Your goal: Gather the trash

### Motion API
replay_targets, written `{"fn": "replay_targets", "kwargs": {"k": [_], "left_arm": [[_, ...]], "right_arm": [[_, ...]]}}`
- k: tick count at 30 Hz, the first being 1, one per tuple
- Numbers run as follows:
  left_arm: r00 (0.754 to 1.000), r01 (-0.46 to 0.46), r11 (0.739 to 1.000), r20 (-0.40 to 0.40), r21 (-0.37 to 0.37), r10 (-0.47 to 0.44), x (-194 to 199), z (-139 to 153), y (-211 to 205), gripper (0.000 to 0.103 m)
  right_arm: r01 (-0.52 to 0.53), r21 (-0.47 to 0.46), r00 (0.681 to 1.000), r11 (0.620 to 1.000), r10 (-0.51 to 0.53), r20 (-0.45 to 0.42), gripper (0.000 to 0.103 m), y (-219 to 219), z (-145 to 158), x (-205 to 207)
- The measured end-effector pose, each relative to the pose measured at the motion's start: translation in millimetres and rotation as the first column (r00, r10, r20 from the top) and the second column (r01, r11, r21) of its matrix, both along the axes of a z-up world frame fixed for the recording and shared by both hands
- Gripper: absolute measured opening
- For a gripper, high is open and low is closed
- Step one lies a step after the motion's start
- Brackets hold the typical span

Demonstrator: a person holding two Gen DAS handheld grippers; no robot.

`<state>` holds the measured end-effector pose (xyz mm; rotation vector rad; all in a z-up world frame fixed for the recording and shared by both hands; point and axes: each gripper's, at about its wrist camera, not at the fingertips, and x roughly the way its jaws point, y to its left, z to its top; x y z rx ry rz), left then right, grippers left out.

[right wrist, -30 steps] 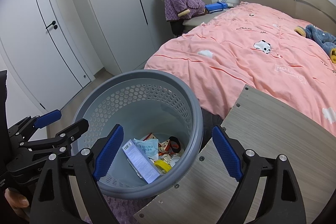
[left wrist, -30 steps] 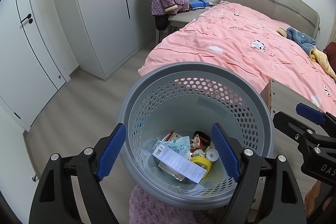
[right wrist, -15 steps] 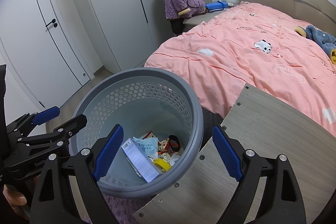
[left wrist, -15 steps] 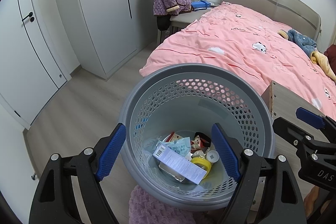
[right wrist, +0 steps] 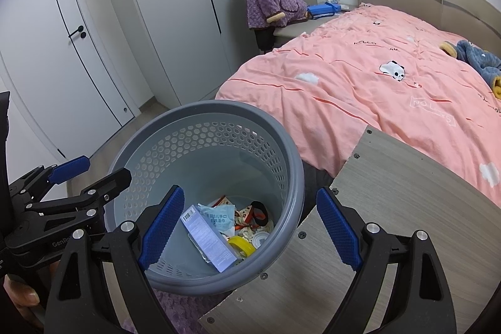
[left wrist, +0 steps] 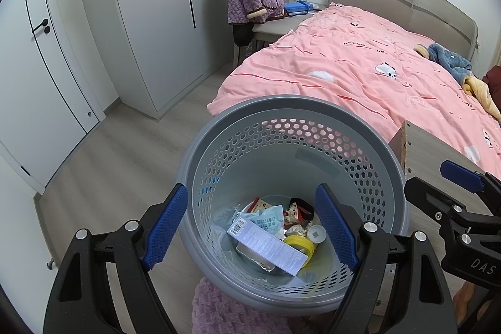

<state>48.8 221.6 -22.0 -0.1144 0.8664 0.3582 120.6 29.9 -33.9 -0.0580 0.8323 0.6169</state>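
Very little differs from a second ago: both grippers hang in the same spots above the grey perforated basket [left wrist: 291, 115], and only the framing has crept, the basket rim sitting a touch lower in the left wrist view than before. The trash inside has not stirred.

From left to right: the left gripper [left wrist: 252, 226] has its blue-padded jaws spread wide with nothing between them; it looks down into the basket, which stands on the floor at the foot of the bed, beside a wooden board [right wrist: 391, 208]. On the basket floor lies the trash: a long pale box [left wrist: 266, 244] with a barcode at one end and fine print too small to read, a light blue wipes packet [left wrist: 269, 218] printed with Chinese characters, a yellow tape roll [left wrist: 300, 243], and a small white round lid [left wrist: 316, 232] bearing a QR-like code. Red and white wrappers lie behind these.

The right gripper [right wrist: 247, 230] likewise holds its jaws wide apart and empty, over the basket's right rim and the board's edge. Its body reads "DAS" in the left wrist view; the left gripper's body reads "GenRo", cut off. The pink bedspread [right wrist: 375, 77] carries "HELLO" and "NO LIMITS".
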Motion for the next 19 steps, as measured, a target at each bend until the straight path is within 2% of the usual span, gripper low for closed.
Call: {"fn": "replay_targets", "kwargs": {"k": [19], "left_arm": [[1.000,-0.008,1.000,0.002,-0.002,0.008,-1.3,-1.1,0.3,0.080]], "right_arm": [[-0.002,0.000,1.000,1.000,0.002,-0.001,0.085,2.0,0.3,-1.3]]}}
